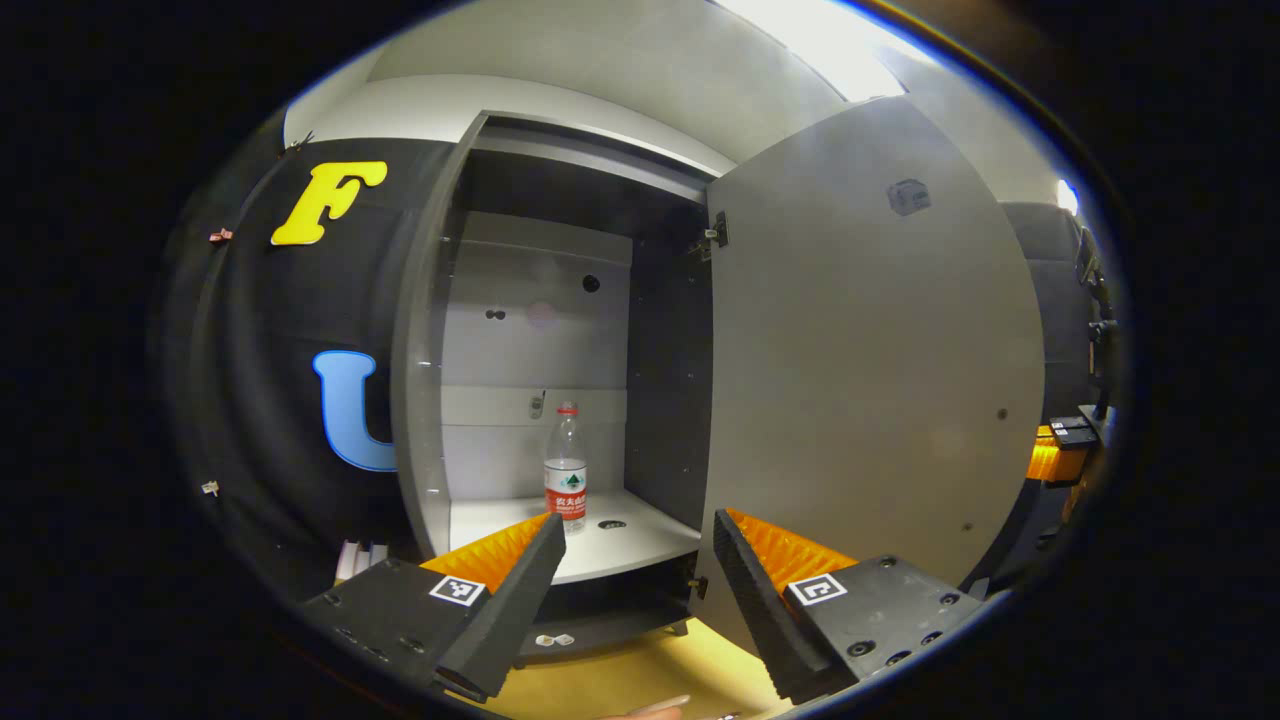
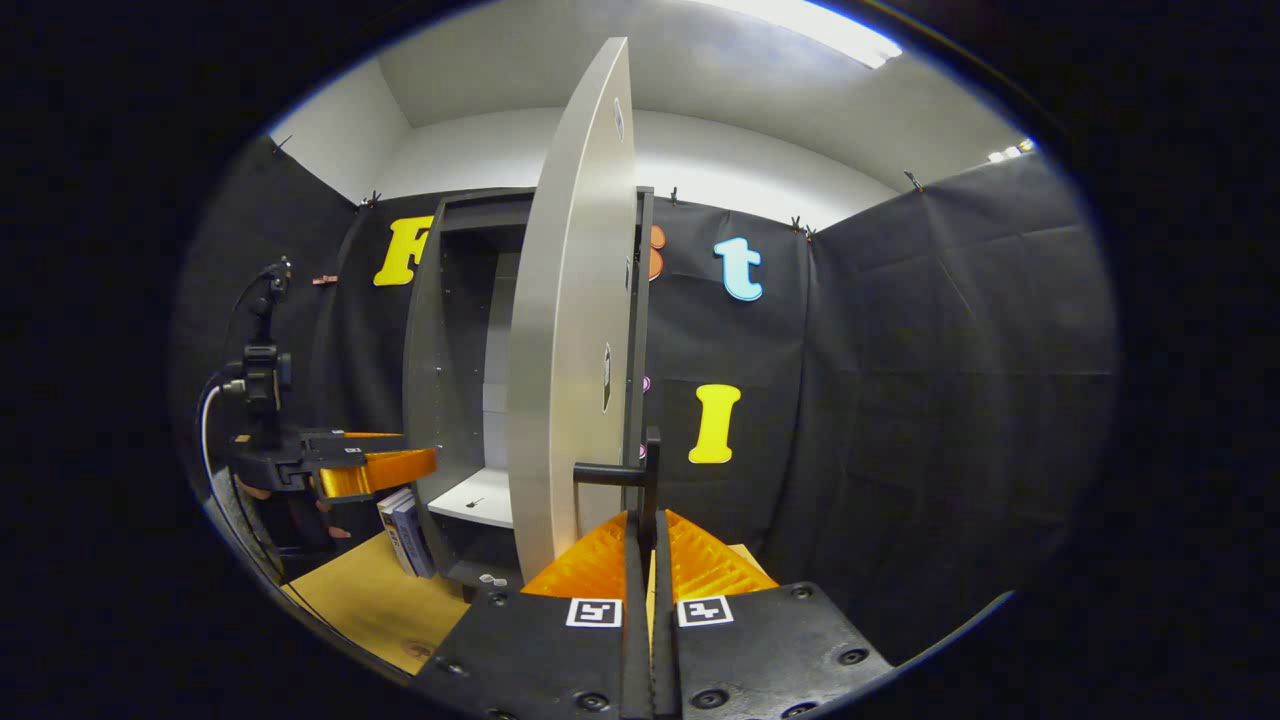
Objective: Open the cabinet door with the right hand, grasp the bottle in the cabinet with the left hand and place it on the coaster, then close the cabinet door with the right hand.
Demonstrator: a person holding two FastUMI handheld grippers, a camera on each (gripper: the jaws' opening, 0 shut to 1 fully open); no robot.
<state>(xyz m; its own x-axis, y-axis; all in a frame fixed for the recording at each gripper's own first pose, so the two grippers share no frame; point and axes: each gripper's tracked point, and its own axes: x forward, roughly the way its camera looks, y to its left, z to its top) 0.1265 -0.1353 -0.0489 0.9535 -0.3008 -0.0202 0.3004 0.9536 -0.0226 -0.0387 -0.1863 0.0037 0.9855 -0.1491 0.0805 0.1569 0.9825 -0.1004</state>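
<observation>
Quick count: one tall grey cabinet (image 1: pixel 430 330) with one flat grey door (image 1: pixel 860 350) and one black bar handle (image 2: pixel 640 472), one clear plastic bottle with a red label (image 1: pixel 566 478) inside, plus two upright books (image 2: pixel 405 532) beside it.

The cabinet (image 1: pixel 430 380), a tall dark-framed unit with pale inner panels, stood with its grey door (image 1: pixel 860 360) swung wide open to the right on its hinges. A dark bar handle (image 2: pixel 625 475) projected from the door's outer face. The bottle (image 1: pixel 566 468), clear plastic with a red cap and red-and-white label, stood upright on the pale shelf (image 1: pixel 640 540).
</observation>
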